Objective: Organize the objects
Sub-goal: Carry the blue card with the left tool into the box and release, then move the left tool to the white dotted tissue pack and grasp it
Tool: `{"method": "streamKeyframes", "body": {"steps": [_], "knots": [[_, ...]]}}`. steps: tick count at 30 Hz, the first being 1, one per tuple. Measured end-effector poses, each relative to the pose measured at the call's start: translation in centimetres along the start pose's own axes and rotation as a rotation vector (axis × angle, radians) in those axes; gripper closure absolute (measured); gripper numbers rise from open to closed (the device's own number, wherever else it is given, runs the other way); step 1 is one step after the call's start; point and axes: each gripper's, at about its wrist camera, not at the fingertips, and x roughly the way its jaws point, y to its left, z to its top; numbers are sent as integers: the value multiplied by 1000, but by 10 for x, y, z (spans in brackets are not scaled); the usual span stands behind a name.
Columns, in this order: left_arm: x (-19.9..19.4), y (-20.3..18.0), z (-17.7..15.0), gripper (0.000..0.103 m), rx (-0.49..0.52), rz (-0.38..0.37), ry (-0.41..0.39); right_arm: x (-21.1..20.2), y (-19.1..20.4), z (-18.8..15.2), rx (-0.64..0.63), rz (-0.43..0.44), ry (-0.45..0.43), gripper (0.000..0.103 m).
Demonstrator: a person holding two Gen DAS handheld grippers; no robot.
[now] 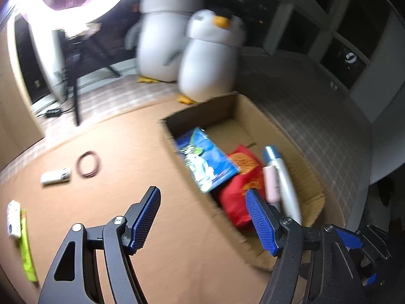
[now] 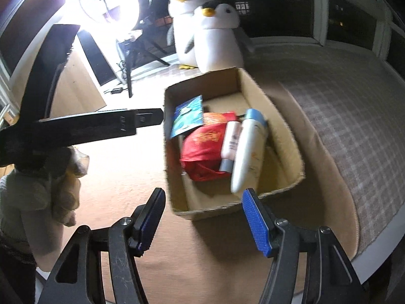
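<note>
An open cardboard box [image 1: 235, 109] [image 2: 210, 81] stands on the tan table. It holds a blue packet [image 1: 207, 162] [image 2: 188, 116], a red bag [image 1: 238, 197] [image 2: 202, 147], a tall white bottle [image 1: 286, 185] [image 2: 249, 149] and a small pink tube [image 1: 270, 185] [image 2: 231, 139]. My left gripper [image 1: 202, 192] hangs open over the box's near left wall, with nothing between its pads. My right gripper [image 2: 204, 192] is open too, just short of the box's near end and holding nothing. Left of the box lie a brown hair-tie ring [image 1: 88, 164], a small white item [image 1: 55, 176], a green strip [image 1: 26, 248] and another white piece [image 1: 14, 219].
Two plush penguins [image 1: 207, 58] [image 2: 217, 38] stand behind the box. A bright ring light [image 2: 108, 2] on a tripod [image 1: 76, 96] is at the back left. A checked cushion [image 2: 341, 106] borders the table on the right. A gloved hand [image 2: 38, 190] holds the left tool's black frame [image 2: 101, 124].
</note>
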Motion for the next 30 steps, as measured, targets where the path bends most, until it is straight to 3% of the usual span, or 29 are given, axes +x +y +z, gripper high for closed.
{"method": "streamKeyframes", "body": {"steps": [19,25,30], "knots": [[-82,232,-80,29,-309,222,-34,37,131,4,-173,106,61,43],[-91,301,-98,29,-400,255,-26,54,164,2,-195,123,91,43],[-93,349,-105,29,-486,234,-27,66,189,0,-221,132,110,44]]}}
